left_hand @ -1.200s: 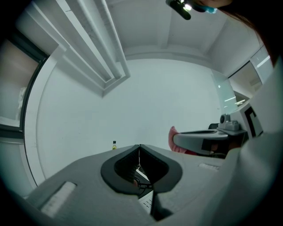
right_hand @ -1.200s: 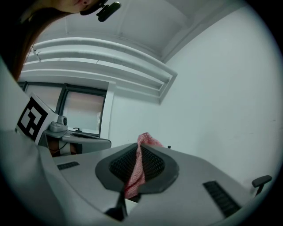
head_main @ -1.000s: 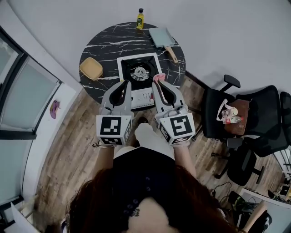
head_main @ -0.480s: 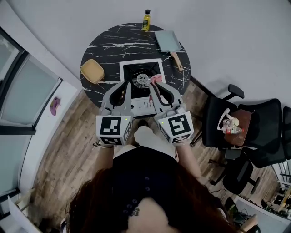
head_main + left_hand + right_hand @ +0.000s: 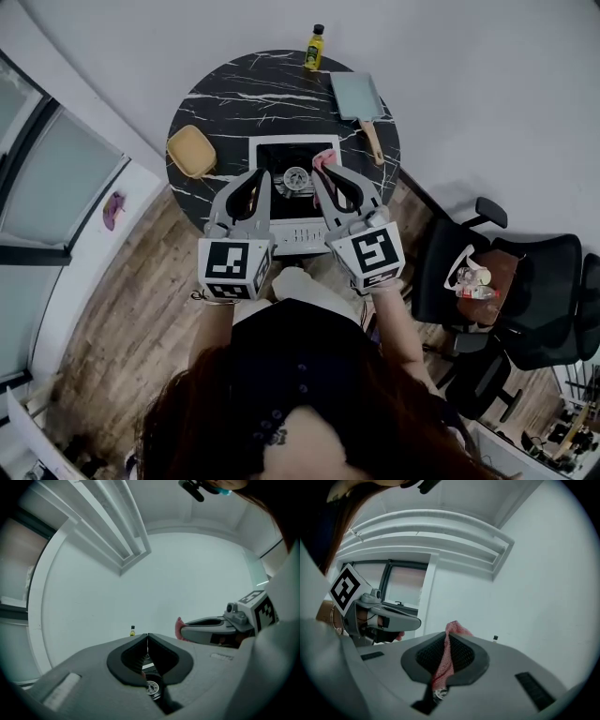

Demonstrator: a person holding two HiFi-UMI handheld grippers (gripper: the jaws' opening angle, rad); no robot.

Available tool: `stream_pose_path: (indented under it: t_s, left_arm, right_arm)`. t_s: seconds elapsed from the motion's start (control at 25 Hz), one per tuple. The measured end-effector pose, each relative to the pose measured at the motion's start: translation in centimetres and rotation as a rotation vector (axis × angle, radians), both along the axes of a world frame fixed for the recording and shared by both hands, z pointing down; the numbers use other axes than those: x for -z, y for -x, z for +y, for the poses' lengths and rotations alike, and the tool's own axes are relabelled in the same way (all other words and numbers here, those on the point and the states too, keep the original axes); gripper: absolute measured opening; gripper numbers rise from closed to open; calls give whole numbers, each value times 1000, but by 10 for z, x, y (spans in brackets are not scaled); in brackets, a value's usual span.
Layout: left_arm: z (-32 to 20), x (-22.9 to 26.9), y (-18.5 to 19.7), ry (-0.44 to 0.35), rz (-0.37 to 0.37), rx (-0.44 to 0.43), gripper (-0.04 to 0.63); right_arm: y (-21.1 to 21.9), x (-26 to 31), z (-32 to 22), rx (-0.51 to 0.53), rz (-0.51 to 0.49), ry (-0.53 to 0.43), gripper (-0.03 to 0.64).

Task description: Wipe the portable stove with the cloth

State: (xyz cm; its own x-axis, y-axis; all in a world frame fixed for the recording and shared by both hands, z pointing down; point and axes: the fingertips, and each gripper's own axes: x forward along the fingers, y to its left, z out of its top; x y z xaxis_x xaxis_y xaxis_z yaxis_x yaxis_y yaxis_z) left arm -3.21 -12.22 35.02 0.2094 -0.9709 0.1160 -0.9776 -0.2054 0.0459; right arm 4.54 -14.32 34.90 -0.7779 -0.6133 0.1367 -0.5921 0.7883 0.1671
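Note:
The white portable stove (image 5: pixel 277 142) with its round burner (image 5: pixel 295 175) sits at the middle of a round black marble table (image 5: pixel 234 94). My right gripper (image 5: pixel 324 172) is held over the stove's right side, shut on a pink cloth (image 5: pixel 324 158). In the right gripper view the cloth (image 5: pixel 446 654) is pinched between the jaws and sticks out past their tips. My left gripper (image 5: pixel 256 176) hangs over the stove's left side, shut with nothing in it; the left gripper view shows its jaws (image 5: pixel 147 638) closed together. Both gripper views look up over the table at the wall.
A yellow bottle (image 5: pixel 314 47) stands at the table's far edge. A teal pan with a wooden handle (image 5: pixel 357 97) lies at the far right, a yellow dish (image 5: pixel 191 151) at the left. Black office chairs (image 5: pixel 525 281) stand to the right, windows to the left.
The head view has shifted, so the table sits lower and further right in the picture. Both grippers stay shut side by side above the stove, the right still holding the cloth.

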Motion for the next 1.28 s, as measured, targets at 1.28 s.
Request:
stream_pose_path:
  t_s: [1.28]
  left_arm:
    - [-61, -41, 34, 99, 29, 133, 12]
  right_arm:
    - [72, -76, -111, 436, 287, -10, 21]
